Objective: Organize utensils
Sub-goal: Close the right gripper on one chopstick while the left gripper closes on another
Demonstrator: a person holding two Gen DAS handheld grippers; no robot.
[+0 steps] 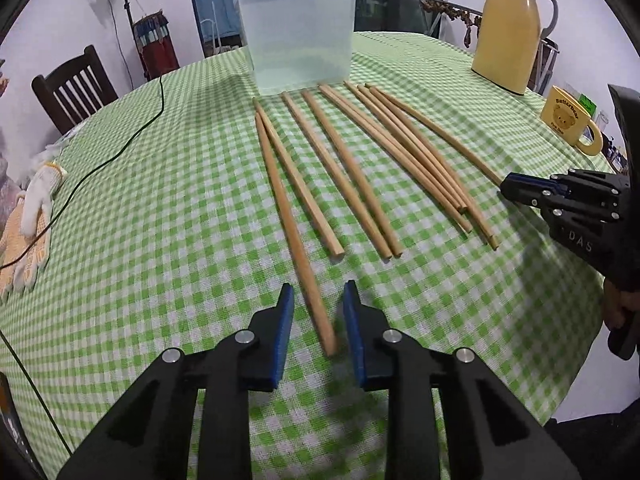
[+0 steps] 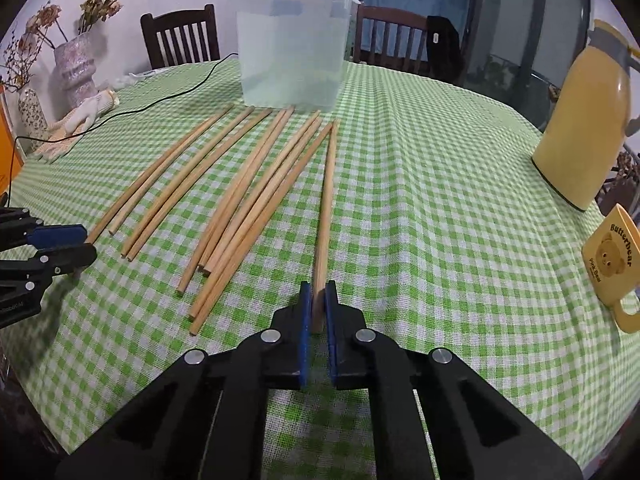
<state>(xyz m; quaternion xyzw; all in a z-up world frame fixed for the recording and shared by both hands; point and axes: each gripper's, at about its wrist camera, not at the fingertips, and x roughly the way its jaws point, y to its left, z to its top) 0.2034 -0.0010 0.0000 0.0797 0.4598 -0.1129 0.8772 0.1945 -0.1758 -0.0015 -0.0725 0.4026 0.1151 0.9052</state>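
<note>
Several wooden chopsticks (image 1: 360, 168) lie side by side on the green checked tablecloth (image 1: 160, 220), in front of a clear plastic container (image 1: 296, 40). My left gripper (image 1: 319, 292) is open around the near end of the leftmost chopstick (image 1: 296, 236); the pads do not press on it. It shows at the left edge of the right wrist view (image 2: 86, 244). My right gripper (image 2: 316, 286) is shut on the near end of the rightmost chopstick (image 2: 326, 208), which still rests on the cloth. The container (image 2: 292, 52) looks empty.
A yellow thermos jug (image 1: 508, 32) and a yellow bear mug (image 1: 568, 120) stand at the right. White work gloves (image 1: 36, 208) and a dark cable (image 1: 132, 140) lie at the left. Wooden chairs (image 2: 180, 36) and vases (image 2: 76, 64) stand beyond the table.
</note>
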